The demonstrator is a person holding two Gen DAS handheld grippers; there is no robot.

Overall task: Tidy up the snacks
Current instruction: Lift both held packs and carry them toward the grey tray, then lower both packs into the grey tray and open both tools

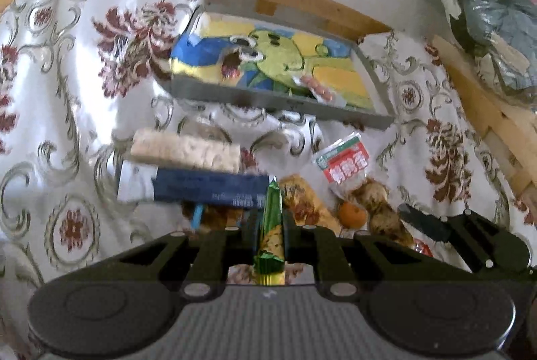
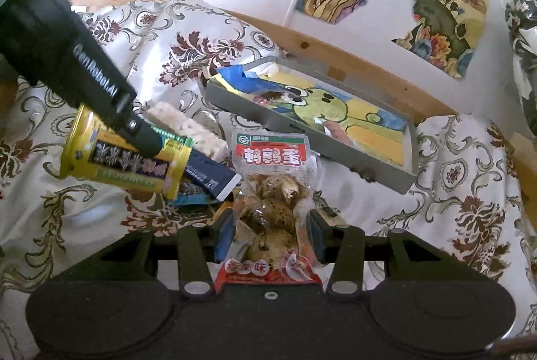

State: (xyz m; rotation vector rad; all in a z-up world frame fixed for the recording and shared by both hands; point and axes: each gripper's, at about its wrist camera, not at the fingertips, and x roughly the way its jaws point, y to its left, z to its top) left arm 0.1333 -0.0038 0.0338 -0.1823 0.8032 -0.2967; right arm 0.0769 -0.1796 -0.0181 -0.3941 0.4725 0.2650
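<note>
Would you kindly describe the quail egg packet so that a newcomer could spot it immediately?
Start at the grey tray with the green cartoon drawing, lying on the floral cloth. Just in front of its near edge lies the quail egg packet, between the fingers of the right hand-held gripper. Unlike the yellow packet in the left hand-held gripper, it is clear, showing speckled brown eggs under a red-and-white label.

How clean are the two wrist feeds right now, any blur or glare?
Left wrist: motion-smeared, worst on the dark blue box and grey tray; cloth glares white at left. Right wrist: sharper, red label on the quail egg pack readable; cloth and wall washed out; fisheye bends both.
</note>
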